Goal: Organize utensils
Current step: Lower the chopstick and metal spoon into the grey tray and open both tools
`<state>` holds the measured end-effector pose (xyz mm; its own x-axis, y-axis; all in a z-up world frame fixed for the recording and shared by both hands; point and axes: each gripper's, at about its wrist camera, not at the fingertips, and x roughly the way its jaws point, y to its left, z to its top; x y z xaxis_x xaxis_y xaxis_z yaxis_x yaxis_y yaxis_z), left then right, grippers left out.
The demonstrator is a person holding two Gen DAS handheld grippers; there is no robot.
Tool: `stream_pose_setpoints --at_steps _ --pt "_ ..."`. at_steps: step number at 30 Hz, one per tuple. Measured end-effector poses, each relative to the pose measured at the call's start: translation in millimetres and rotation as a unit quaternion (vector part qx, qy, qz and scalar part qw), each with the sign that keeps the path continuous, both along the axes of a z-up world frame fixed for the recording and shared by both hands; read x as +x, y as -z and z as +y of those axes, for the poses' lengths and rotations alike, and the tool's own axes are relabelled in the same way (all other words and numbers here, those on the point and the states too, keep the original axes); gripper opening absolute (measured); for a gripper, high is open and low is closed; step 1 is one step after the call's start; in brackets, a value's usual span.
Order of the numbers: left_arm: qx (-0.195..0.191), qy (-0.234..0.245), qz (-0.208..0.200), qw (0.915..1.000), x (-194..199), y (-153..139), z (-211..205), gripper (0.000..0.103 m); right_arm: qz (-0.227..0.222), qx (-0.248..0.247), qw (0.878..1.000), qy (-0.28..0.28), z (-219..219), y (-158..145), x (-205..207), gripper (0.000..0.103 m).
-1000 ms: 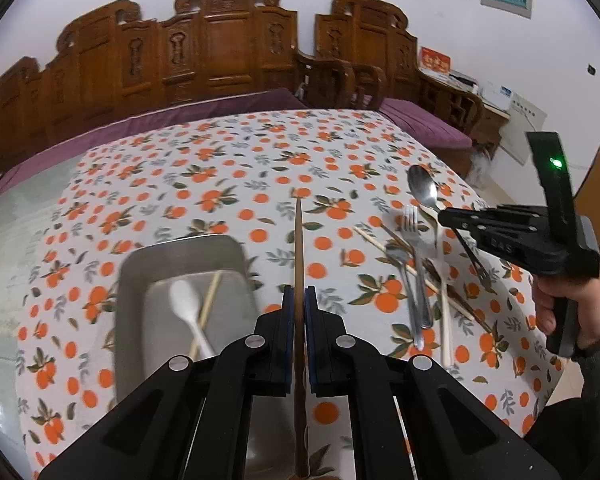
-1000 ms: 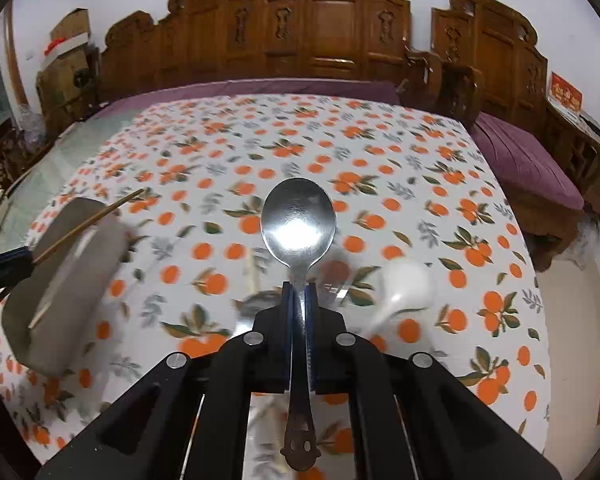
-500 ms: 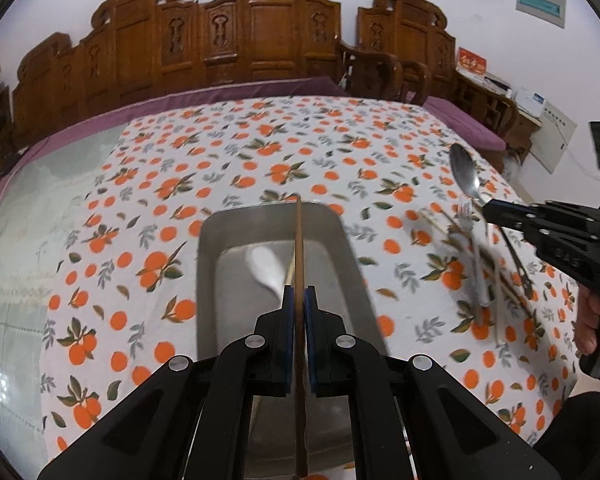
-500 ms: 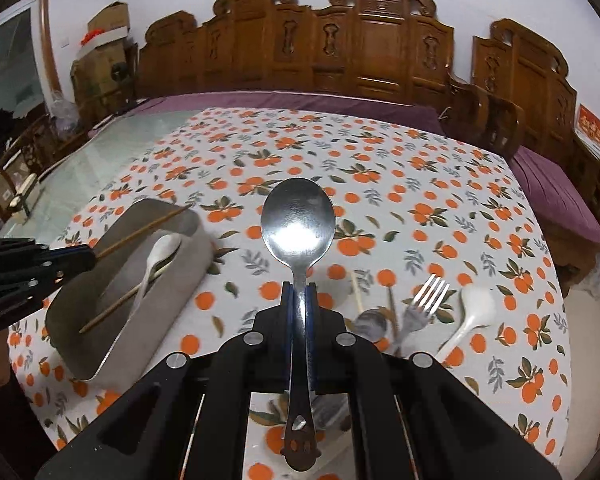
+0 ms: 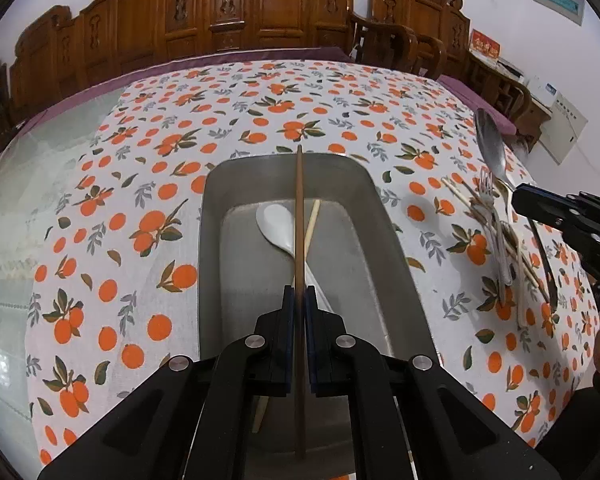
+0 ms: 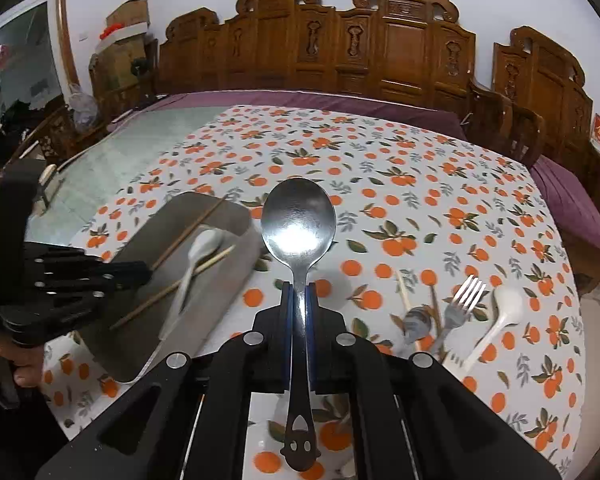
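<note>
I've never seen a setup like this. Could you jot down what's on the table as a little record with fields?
Surface: tablecloth printed with oranges
Container: grey metal tray
In tray: white plastic spoon, pale wooden chopstick
Left tongs: shut on dark brown chopstick, above the tray
Right tongs: shut on large steel spoon
Loose on cloth: steel fork, small steel spoon, second white spoon, chopsticks

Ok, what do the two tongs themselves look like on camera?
Both match: matte black angular linkage arms with silver round rivets, ending in two narrow fingers lined with blue pads. That shows on the left tongs and the right tongs. No cables or markings are legible. No sleeve is clearly visible.
</note>
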<state>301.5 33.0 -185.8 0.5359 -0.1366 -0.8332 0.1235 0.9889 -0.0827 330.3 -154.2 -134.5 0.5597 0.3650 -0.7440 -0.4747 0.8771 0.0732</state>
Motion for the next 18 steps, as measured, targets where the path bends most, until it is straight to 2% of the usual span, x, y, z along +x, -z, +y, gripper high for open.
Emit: stream_pose_setpoints --at_steps 6,18 --pt "-0.001 -0.001 0.010 0.9999 0.6 2.5 2.7 0.004 -0.001 0.012 1.000 -0.017 15.5 -3.8 -11.5 0.007" --pt "-0.015 -0.011 -0.028 0.9994 -6.3 -27.6 26.5 0.004 0.005 0.022 0.999 -0.025 40.5 -2.4 -22.0 0.007"
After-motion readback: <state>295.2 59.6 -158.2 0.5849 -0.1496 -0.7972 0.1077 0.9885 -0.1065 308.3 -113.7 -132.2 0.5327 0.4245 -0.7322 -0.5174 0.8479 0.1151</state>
